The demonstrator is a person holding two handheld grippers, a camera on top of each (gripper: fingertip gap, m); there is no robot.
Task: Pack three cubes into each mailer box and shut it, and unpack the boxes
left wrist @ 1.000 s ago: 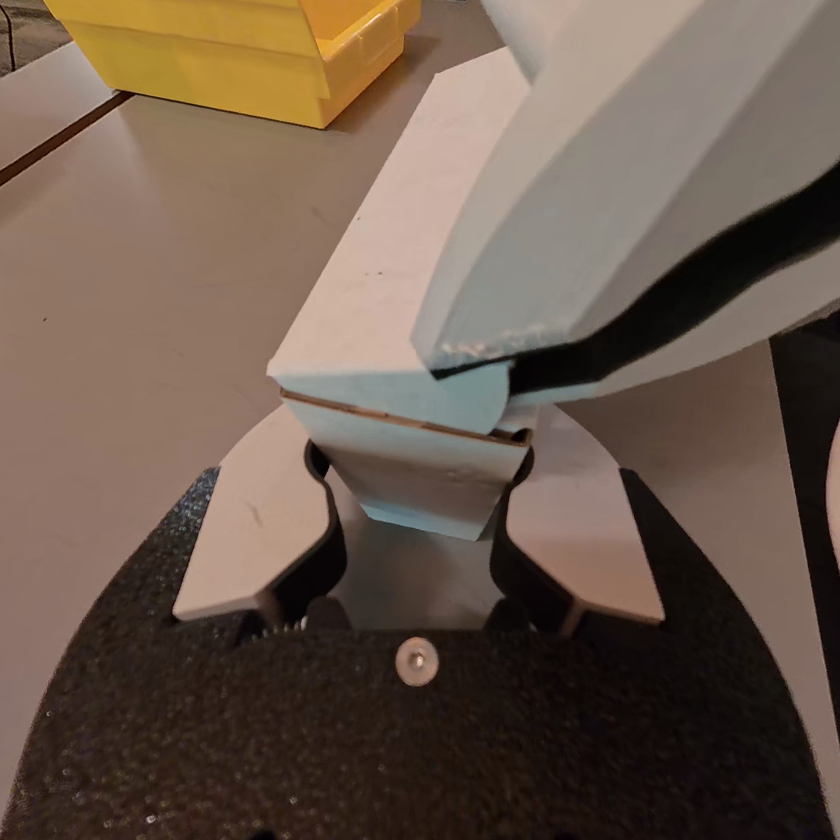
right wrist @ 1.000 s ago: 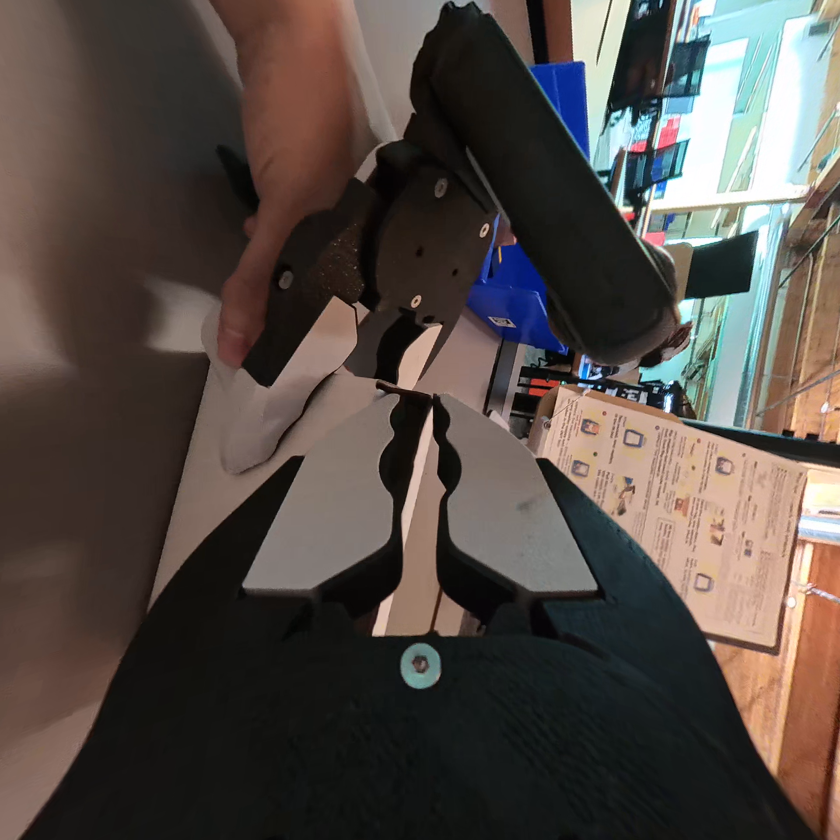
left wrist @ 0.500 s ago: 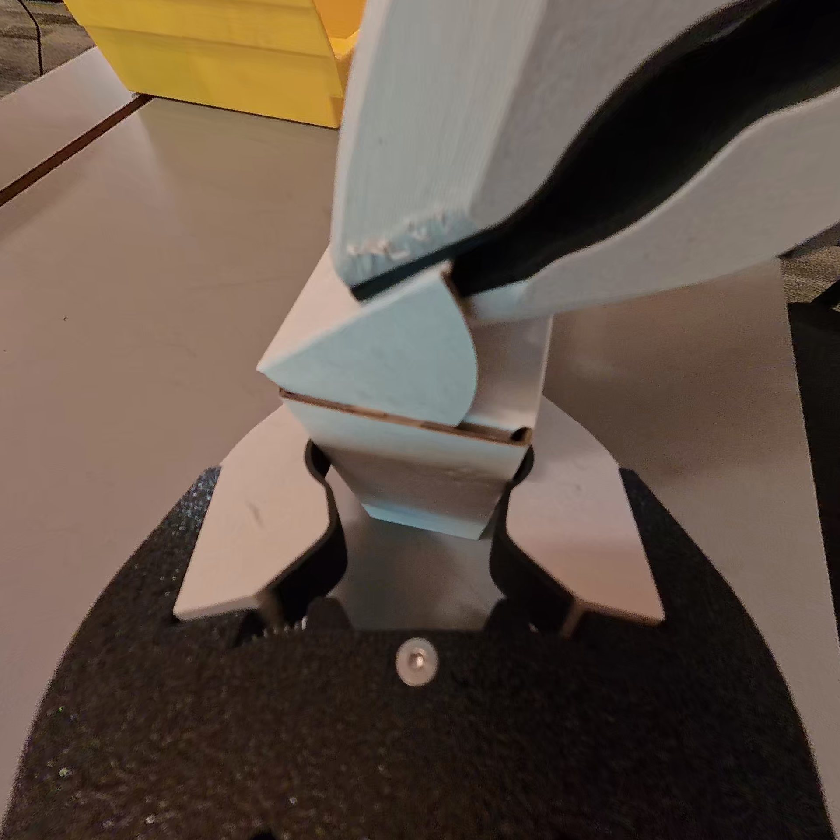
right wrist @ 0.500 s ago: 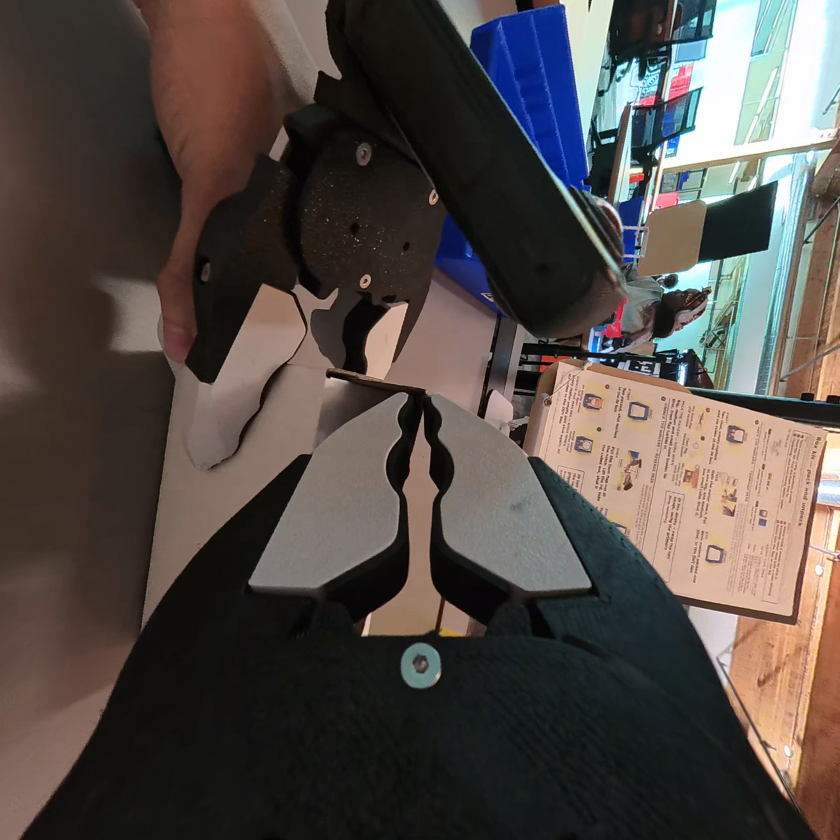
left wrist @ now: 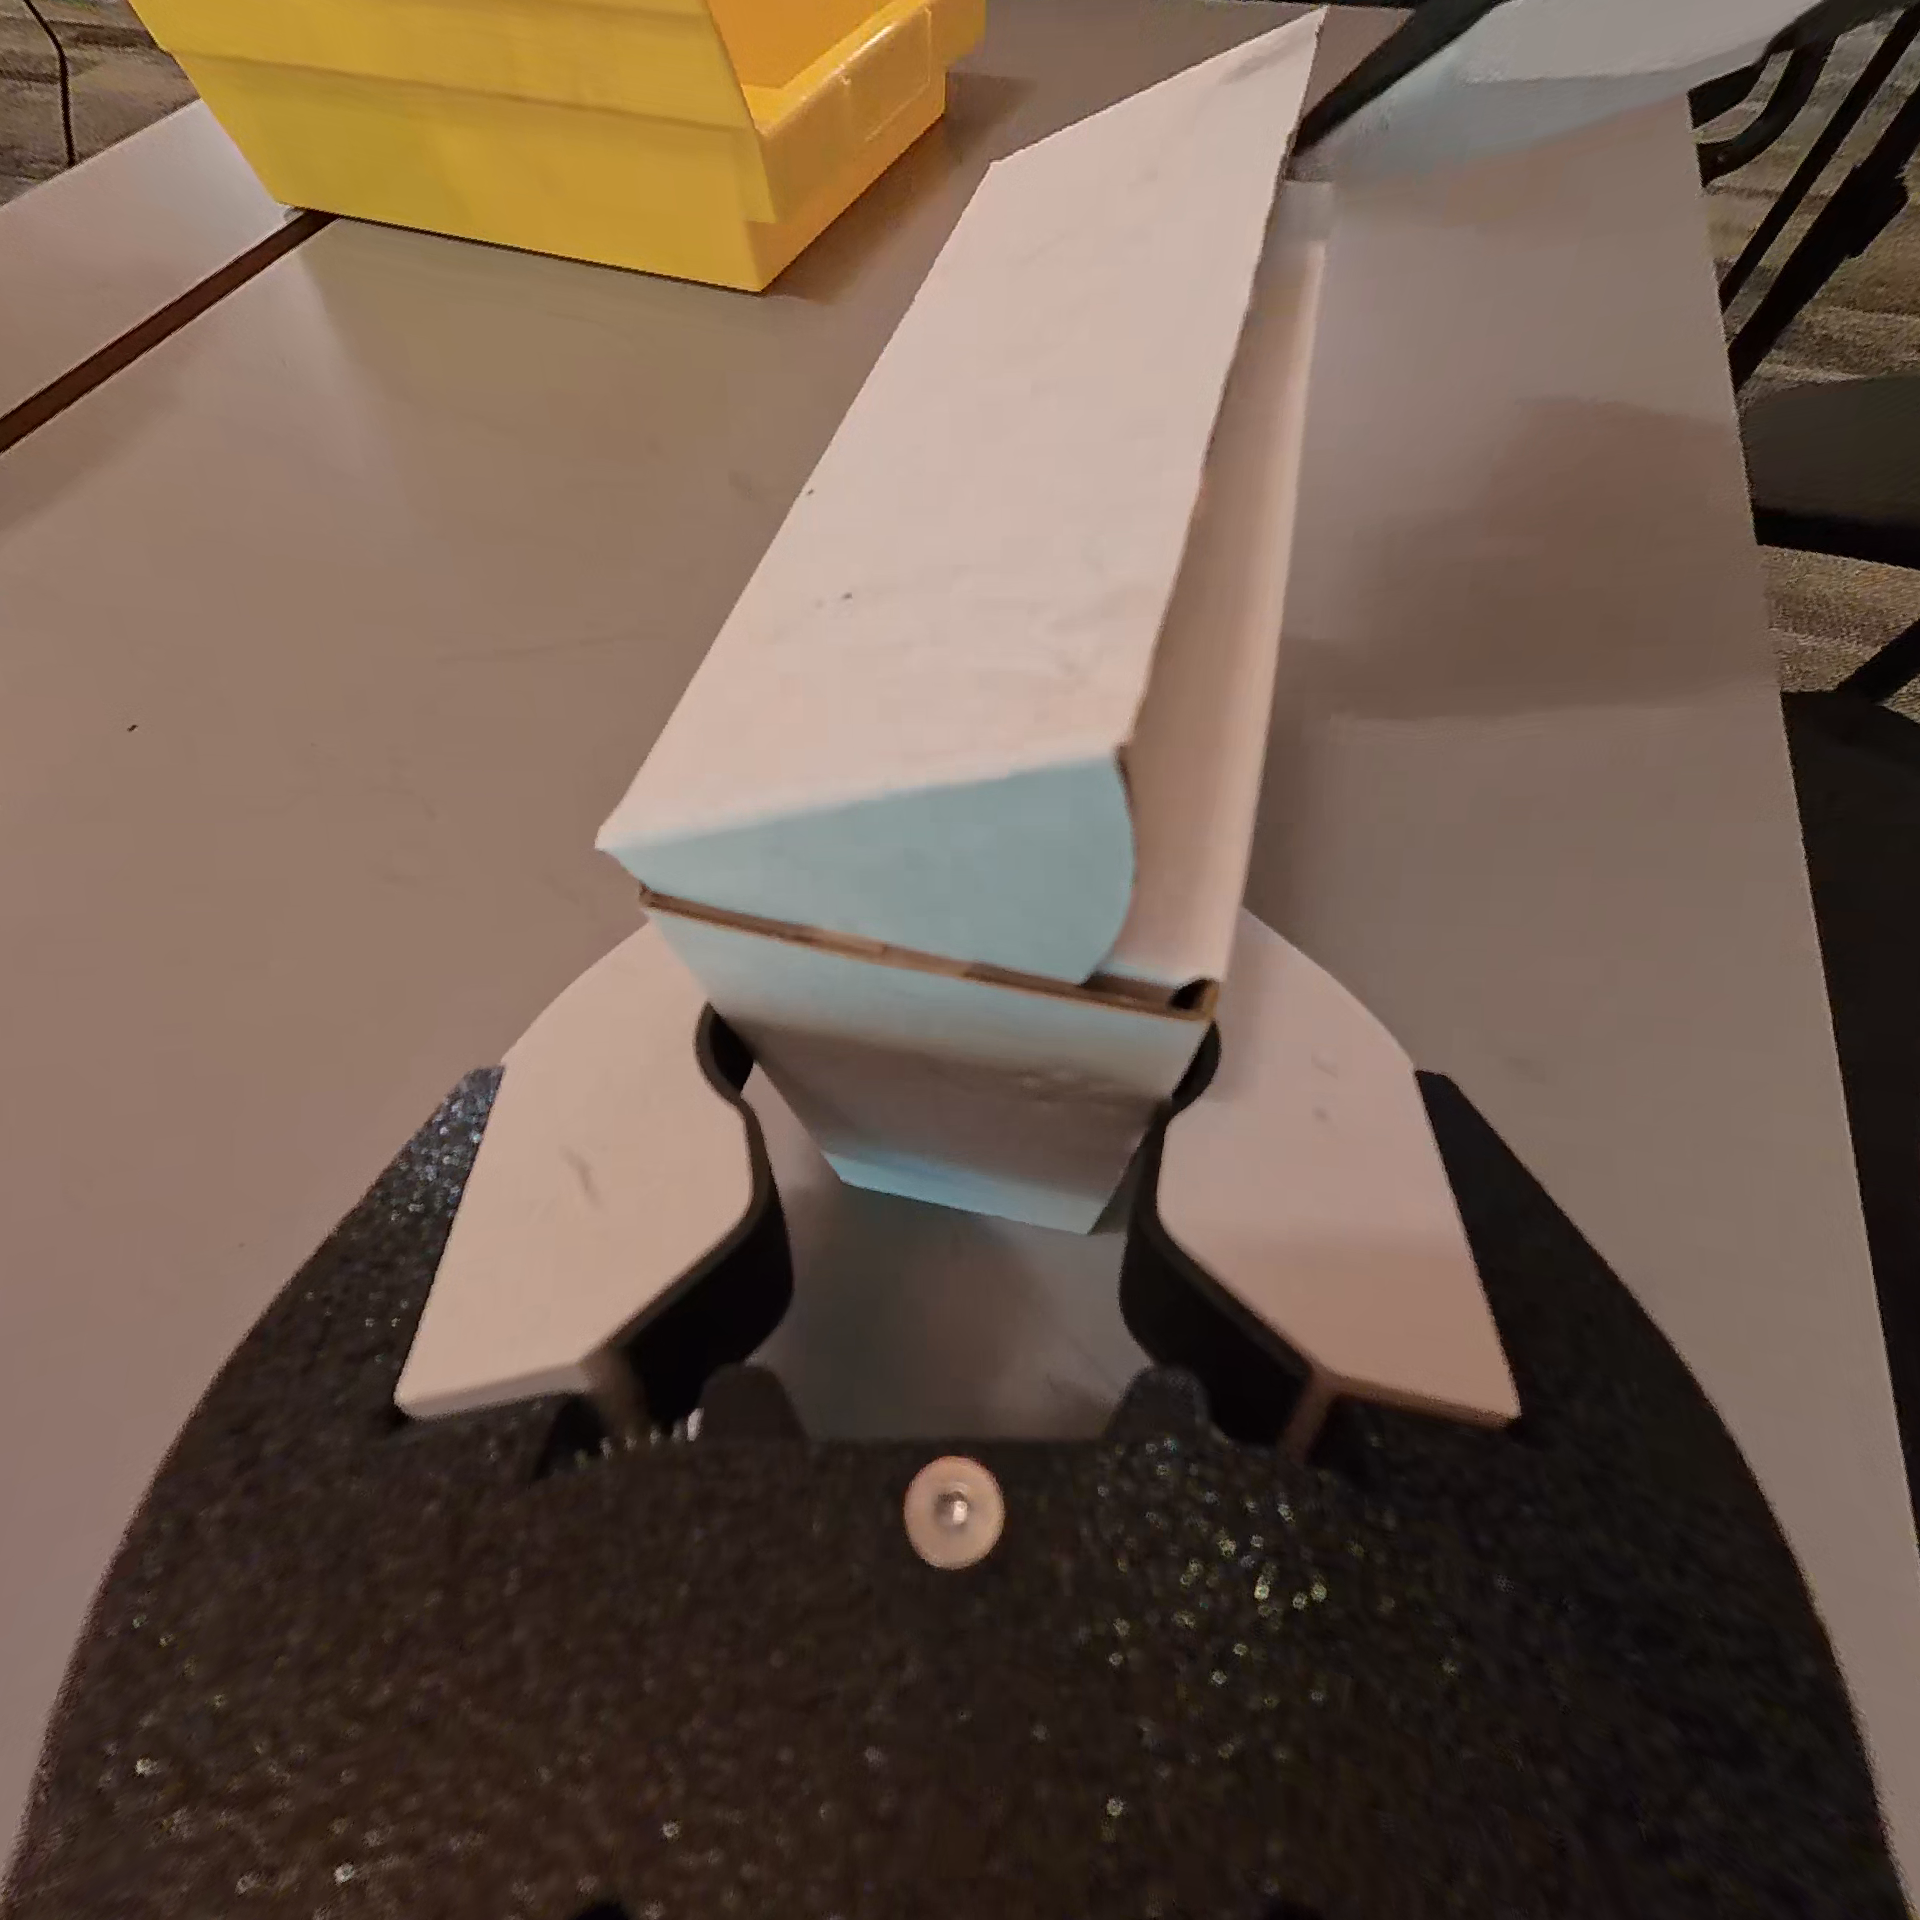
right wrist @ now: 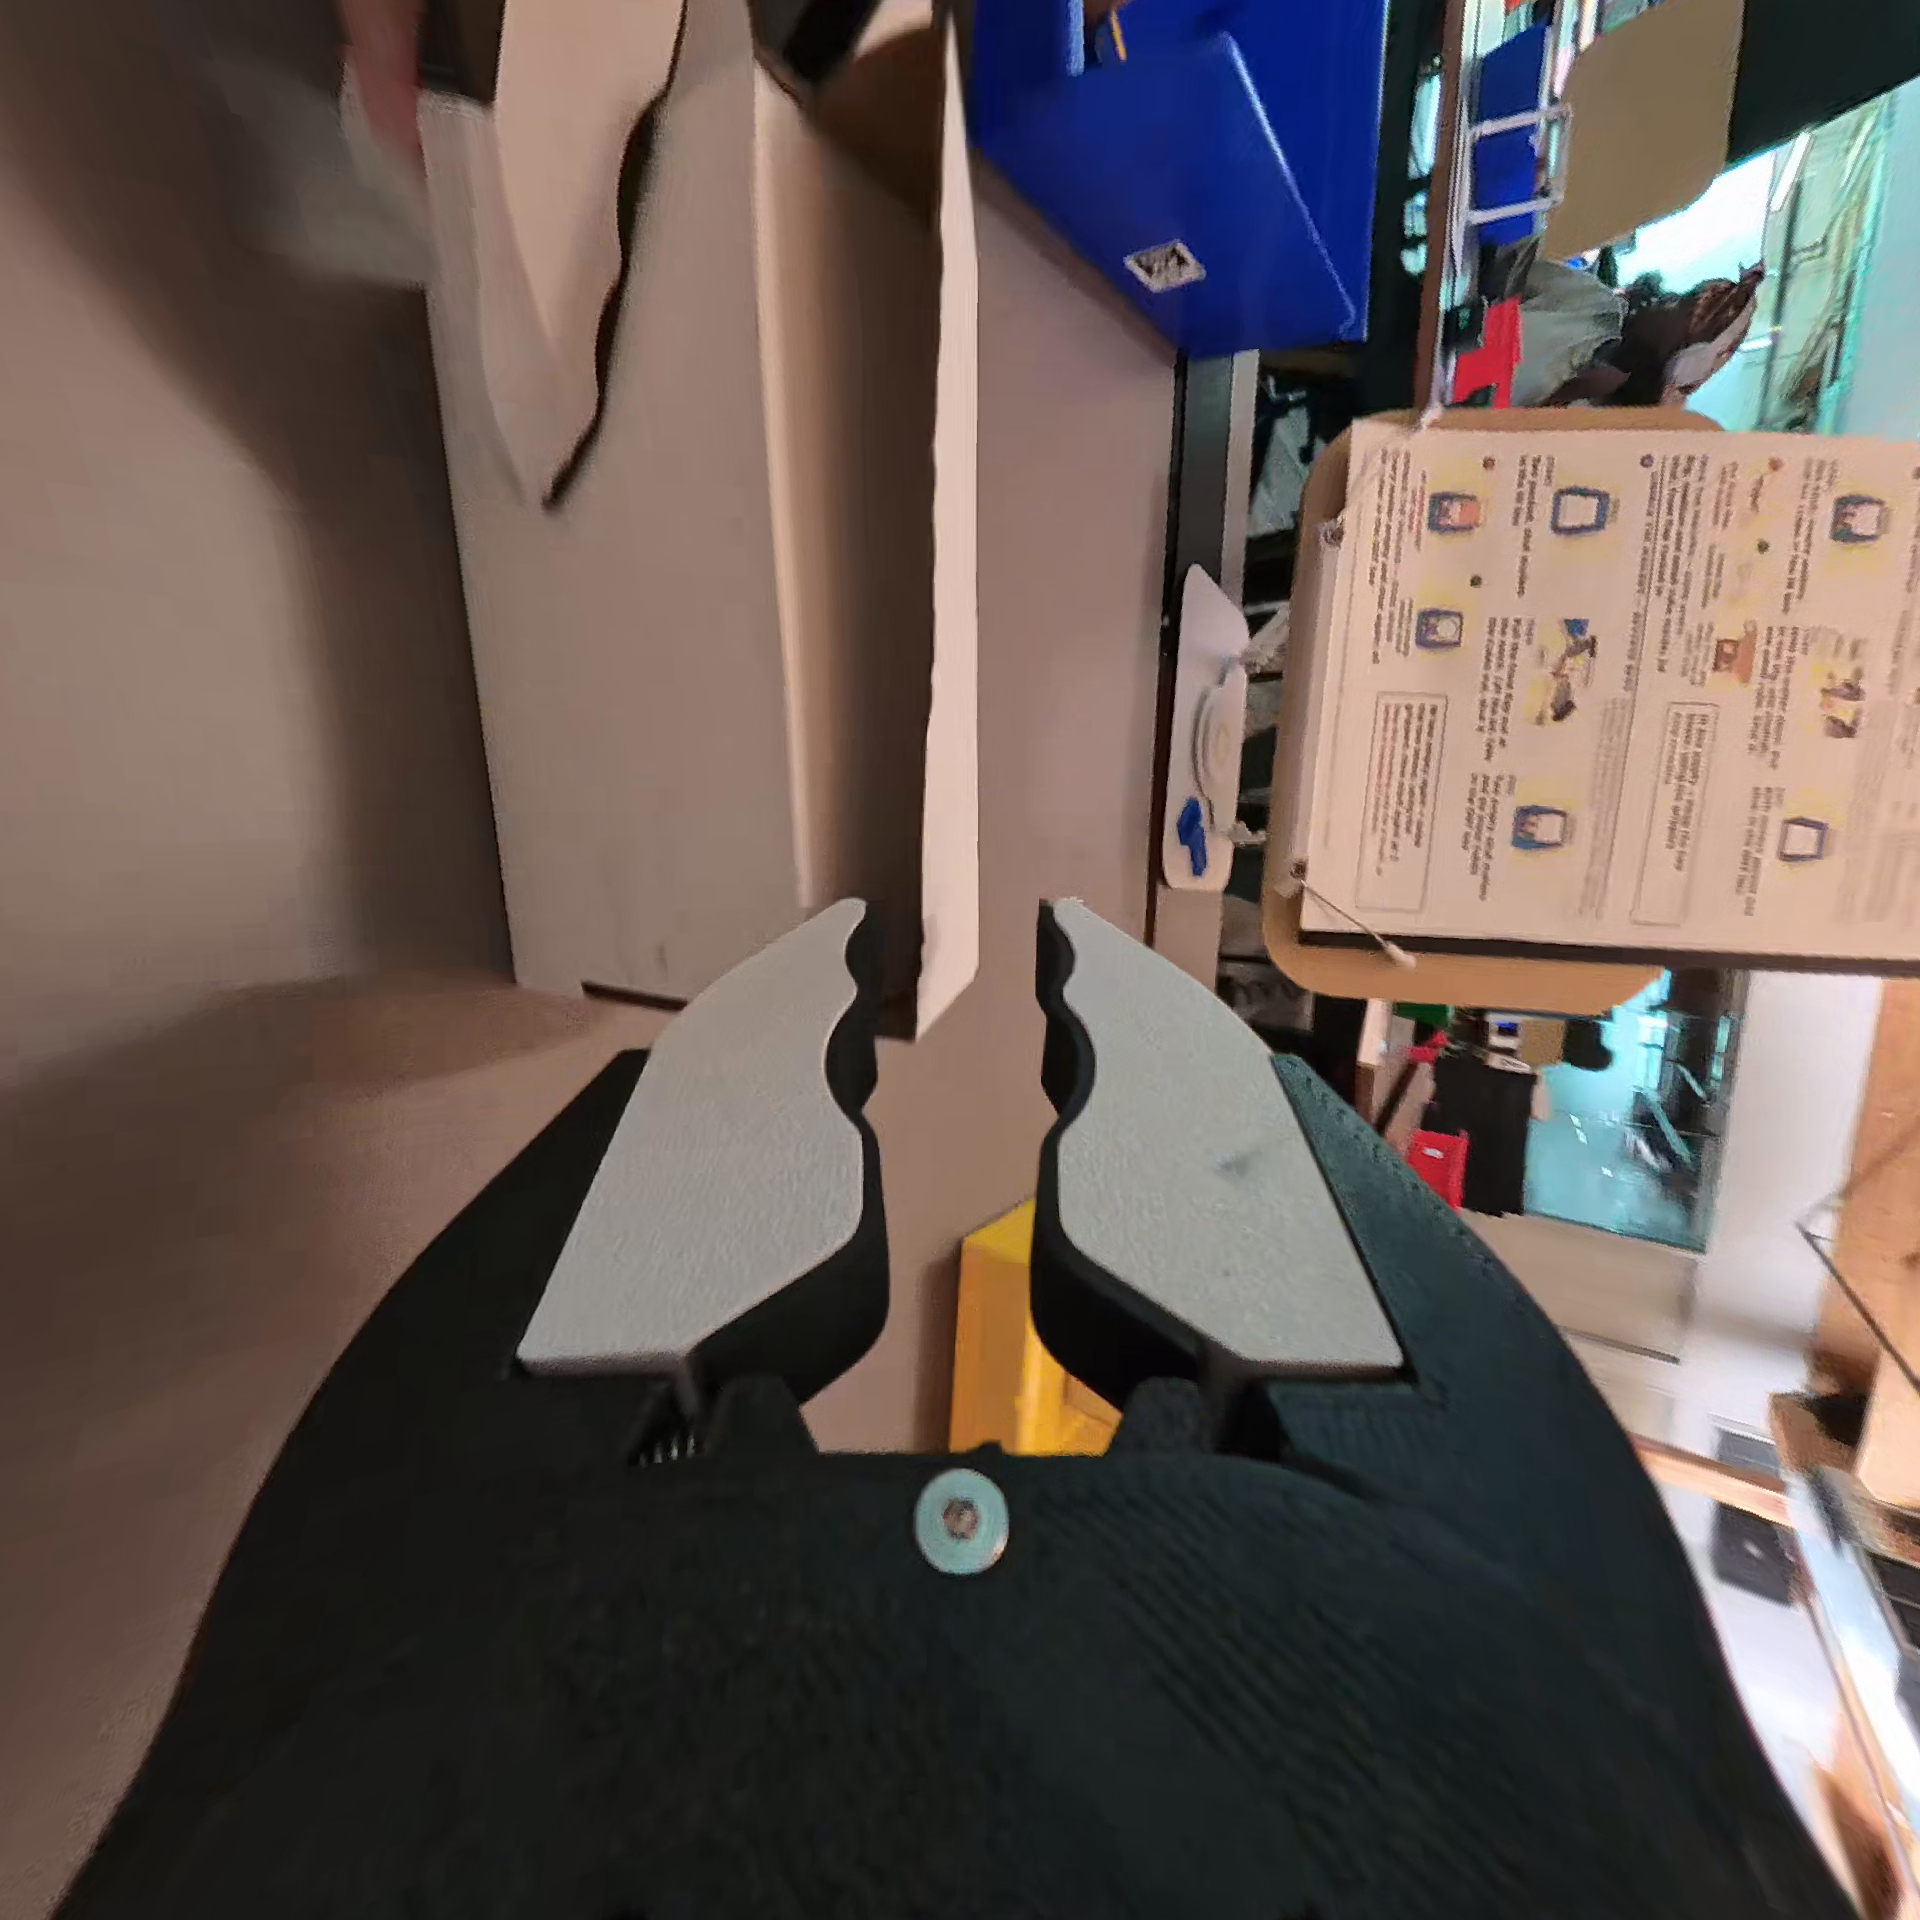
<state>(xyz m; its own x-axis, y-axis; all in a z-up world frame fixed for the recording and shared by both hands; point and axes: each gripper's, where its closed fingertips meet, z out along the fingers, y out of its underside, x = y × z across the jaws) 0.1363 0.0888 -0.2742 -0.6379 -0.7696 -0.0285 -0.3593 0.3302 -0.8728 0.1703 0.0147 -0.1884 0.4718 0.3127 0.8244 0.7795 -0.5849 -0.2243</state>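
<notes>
My left gripper [left wrist: 961,1039] is shut on the near end wall of a long white mailer box [left wrist: 987,520] that rests on the table. The box's lid stands partly raised, with its rounded ear flap [left wrist: 914,862] above the end wall. No cube shows. My right gripper [right wrist: 956,920] is open and empty, rolled on its side. The thin free edge of the lid [right wrist: 956,520] stands just beyond its fingertips, between them and untouched. One right finger shows at the top right of the left wrist view [left wrist: 1621,52]. The left gripper is a blur at the far end of the box [right wrist: 561,260].
A yellow bin stands on the grey table [left wrist: 364,623] beyond the box to the left [left wrist: 582,125], and shows again in the right wrist view [right wrist: 1003,1340]. A blue bin [right wrist: 1174,166] and an instruction sheet on cardboard [right wrist: 1621,686] lie past the table edge. Chair legs [left wrist: 1808,187] stand off the table's right side. About 12 cm separates my left fingertips from my right.
My right gripper was pinched on the lid edge close to the left gripper; it has opened, let go and drawn back along the box. The left gripper still holds the box end.
</notes>
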